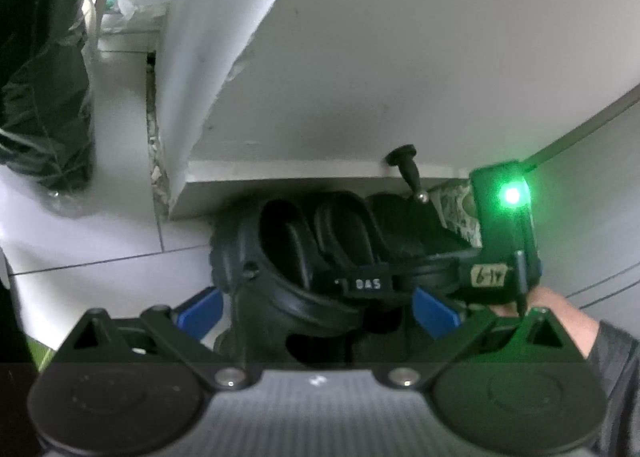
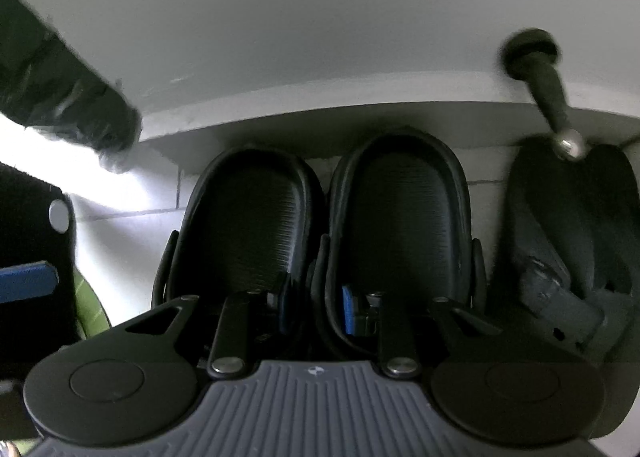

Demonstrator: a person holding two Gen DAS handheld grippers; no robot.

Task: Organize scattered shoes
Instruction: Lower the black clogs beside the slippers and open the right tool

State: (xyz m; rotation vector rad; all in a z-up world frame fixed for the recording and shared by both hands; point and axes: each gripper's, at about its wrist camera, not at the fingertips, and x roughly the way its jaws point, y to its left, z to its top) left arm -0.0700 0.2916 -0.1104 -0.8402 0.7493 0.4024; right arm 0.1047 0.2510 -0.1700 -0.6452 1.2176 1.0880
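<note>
Shoes [image 2: 244, 225]: toes hidden under cabinet [image 2: 280, 37] | right gripper [image 2: 318, 307] pinching their inner walls | left gripper [image 1: 316, 311] spread

Dim, soft-focus fisheye views; green LED [image 1: 513, 195] glare, floor [image 2: 120, 185] glare left.

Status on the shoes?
Left gripper open, gripping nothing. Right gripper: blue pads straddle touching inner walls of two black rubber slip-on shoes; grip unclear. Toes under white cabinet edge; nothing blocking.

- Two black rubber clogs [image 2: 320, 229] side by side, heels toward camera, under white cabinet edge [image 2: 320, 117].
- Right gripper [image 2: 316, 307] blue pads astride their adjoining walls.
- Black door stopper [image 2: 548, 85] at right.
</note>
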